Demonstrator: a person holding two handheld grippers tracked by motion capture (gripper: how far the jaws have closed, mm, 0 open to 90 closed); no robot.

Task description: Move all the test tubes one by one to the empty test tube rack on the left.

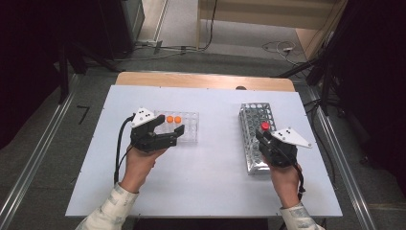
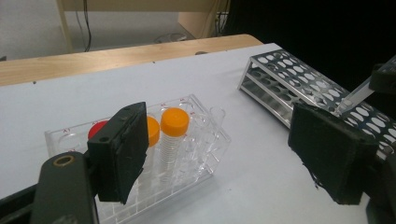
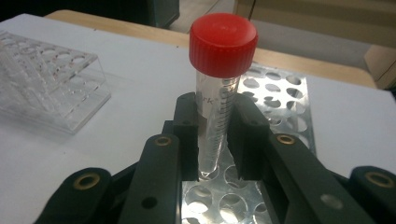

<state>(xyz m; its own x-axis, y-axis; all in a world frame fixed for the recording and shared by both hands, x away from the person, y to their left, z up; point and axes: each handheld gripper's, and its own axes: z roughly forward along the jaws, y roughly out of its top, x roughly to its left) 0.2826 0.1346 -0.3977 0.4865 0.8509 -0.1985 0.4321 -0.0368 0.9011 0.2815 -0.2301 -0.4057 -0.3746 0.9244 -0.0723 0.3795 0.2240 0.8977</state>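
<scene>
A clear tube with a red cap (image 3: 223,44) stands upright between the jaws of my right gripper (image 3: 215,135), which is shut on its body. Its lower tip sits at a hole of the metal perforated rack (image 3: 280,93). From above, the red cap (image 1: 265,126) and my right gripper (image 1: 263,135) are over the middle of that rack (image 1: 253,112). My left gripper (image 1: 170,125) stands open beside the clear plastic rack (image 1: 191,125), with nothing between its pads. The left gripper view shows this rack (image 2: 210,144) holding two orange-capped tubes (image 2: 174,122) and a red-capped one (image 2: 95,129), partly hidden behind a pad (image 2: 123,154).
The white tabletop (image 1: 210,177) has free room between the two racks and along its front. A wooden strip (image 1: 201,80) runs along the far edge. Cables (image 1: 282,48) lie on the floor beyond the table, and dark stands are at both sides.
</scene>
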